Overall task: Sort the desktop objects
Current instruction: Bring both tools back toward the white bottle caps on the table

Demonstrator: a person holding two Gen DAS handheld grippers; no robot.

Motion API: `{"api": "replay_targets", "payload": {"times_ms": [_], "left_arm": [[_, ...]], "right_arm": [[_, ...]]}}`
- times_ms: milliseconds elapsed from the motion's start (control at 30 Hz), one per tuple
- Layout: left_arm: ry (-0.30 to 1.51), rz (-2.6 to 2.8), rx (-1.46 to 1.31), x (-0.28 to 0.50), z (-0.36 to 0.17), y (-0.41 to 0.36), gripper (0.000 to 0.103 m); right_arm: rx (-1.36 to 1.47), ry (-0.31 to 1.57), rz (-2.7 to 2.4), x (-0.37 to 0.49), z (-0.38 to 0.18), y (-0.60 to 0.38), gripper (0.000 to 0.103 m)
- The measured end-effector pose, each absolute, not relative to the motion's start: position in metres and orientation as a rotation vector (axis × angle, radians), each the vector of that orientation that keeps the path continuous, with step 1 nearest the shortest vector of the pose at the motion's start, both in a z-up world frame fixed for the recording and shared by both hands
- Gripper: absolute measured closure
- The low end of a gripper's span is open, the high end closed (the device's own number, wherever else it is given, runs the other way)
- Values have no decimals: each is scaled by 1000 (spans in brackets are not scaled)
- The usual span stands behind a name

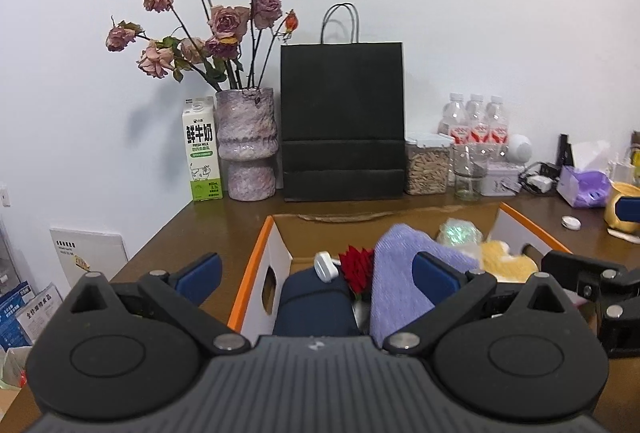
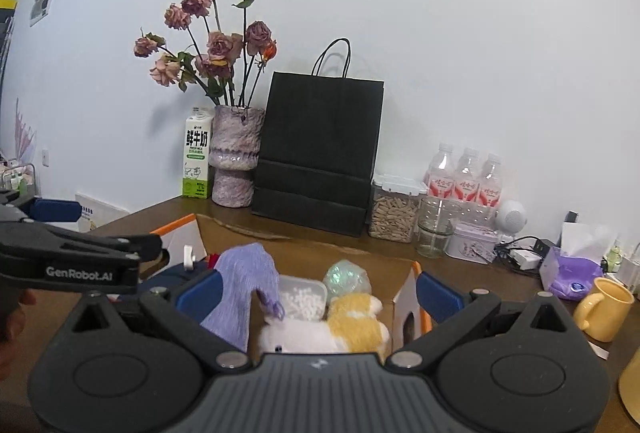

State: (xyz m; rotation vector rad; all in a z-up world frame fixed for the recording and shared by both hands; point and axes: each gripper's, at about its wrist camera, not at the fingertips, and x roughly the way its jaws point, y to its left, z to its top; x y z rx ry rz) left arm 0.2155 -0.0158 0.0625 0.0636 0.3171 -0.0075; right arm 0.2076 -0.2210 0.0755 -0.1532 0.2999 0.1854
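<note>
The brown desk (image 1: 192, 229) runs under everything, set against a pale wall. On it, nearest me, sits an open cardboard box (image 1: 256, 273) with an orange-edged rim and a hand-hole in its white side wall. Behind the box a black paper bag (image 1: 342, 121) stands upright at the wall, with a mottled purple vase (image 1: 248, 145) of dried roses just left of it and a green-and-white milk carton (image 1: 202, 149) beside the vase. To the bag's right are a clear container of seeds (image 2: 394, 211), three water bottles (image 2: 466, 177) behind it, a glass jar (image 2: 436, 229), a small tin (image 2: 470, 243), a purple tissue pack (image 2: 572, 271) and a yellow mug (image 2: 606, 307).

Inside the box lie the sorted things: a lavender cloth (image 1: 400, 273) draped over the middle, a dark blue bundle (image 1: 312, 305) at the left, a white-and-yellow plush toy (image 2: 340, 325) at the near right, a lidded plastic tub of white pellets (image 2: 302, 297) behind it, a crinkled iridescent bag (image 2: 346, 277), a red artificial rose (image 1: 358, 267) and a small white plug (image 1: 326, 267).

My left gripper (image 1: 316, 269) hangs over the box's left half, jaws spread wide, holding nothing. My right gripper (image 2: 318, 289) hangs over the right half, jaws equally wide apart and empty; the blue pads (image 2: 438, 297) straddle the cloth and the box's right wall.
</note>
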Motion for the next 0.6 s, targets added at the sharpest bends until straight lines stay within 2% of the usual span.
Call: {"api": "replay_targets", "payload": {"times_ms": [600], "left_arm": [[514, -67, 105, 163, 11, -9, 0]], "right_arm": [[-139, 527, 217, 152, 6, -233, 0]]}}
